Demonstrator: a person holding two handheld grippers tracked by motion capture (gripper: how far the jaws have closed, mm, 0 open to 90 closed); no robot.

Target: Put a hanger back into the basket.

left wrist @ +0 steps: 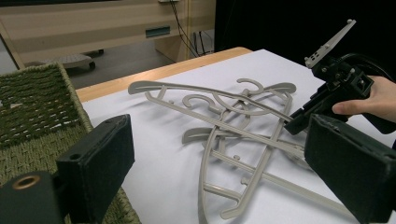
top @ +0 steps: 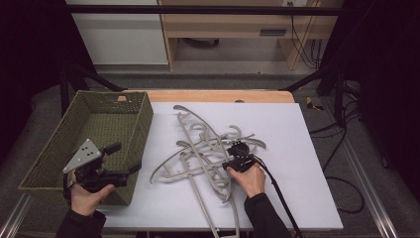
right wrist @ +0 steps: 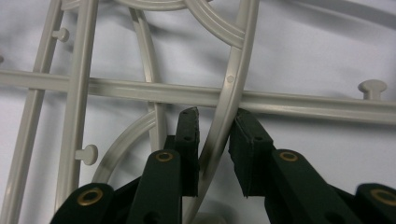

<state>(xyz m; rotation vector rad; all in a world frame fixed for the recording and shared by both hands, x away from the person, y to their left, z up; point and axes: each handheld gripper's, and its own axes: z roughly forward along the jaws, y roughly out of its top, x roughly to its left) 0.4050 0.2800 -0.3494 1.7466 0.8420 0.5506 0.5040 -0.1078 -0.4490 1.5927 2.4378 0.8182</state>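
Several grey plastic hangers [top: 205, 144] lie tangled in a pile on the white sheet [top: 297, 148]. My right gripper [top: 232, 159] points down into the right side of the pile. In the right gripper view its jaws [right wrist: 215, 126] are shut on the curved arm of one grey hanger [right wrist: 233, 88], just below where that arm crosses a straight bar. My left gripper [top: 124, 157] hovers over the near right corner of the green woven basket [top: 143, 119]. It stands wide open [left wrist: 219, 135] with nothing in it and faces the pile [left wrist: 233, 140] and the right gripper [left wrist: 299, 123].
The basket [left wrist: 37, 102] holds nothing that I can see and stands at the sheet's left edge. A wooden table edge [top: 223, 95] runs along the back. Black cables [top: 341, 144] lie on the floor to the right. Bare sheet lies right of the pile.
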